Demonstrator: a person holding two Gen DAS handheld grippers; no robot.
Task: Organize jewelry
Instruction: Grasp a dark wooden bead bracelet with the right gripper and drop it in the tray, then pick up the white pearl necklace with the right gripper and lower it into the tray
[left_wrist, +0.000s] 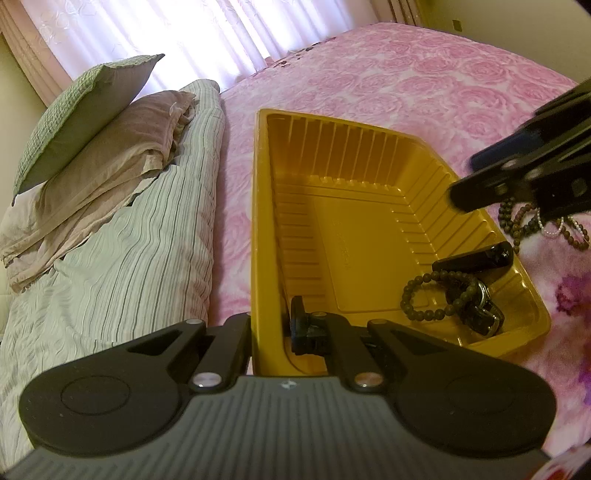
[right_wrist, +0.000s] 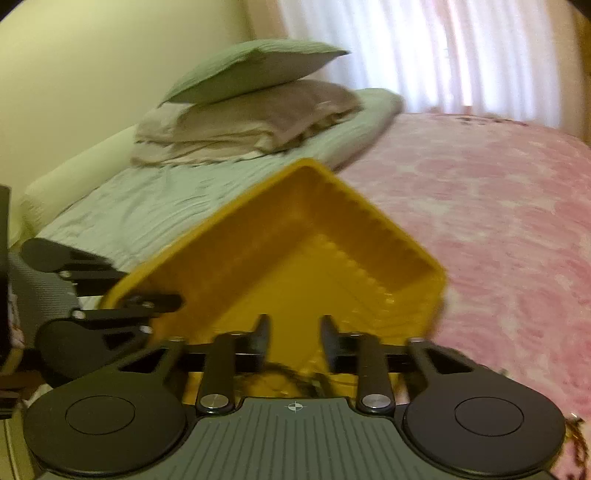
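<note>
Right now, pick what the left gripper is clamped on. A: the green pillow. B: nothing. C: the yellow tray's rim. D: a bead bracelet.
C: the left gripper is shut across the yellow tray's near wall, one finger outside, one inside.

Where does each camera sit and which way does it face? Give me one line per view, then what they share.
Left wrist: on the left gripper, shut on the yellow tray wall, looking down its length at a dark bead bracelet inside; the right gripper enters at right.
Right wrist: on the right gripper, jaws open over the tray's corner, facing the pillows; the left gripper shows at left.
Shared: tray, pillows, pink bedspread, curtains.
</note>
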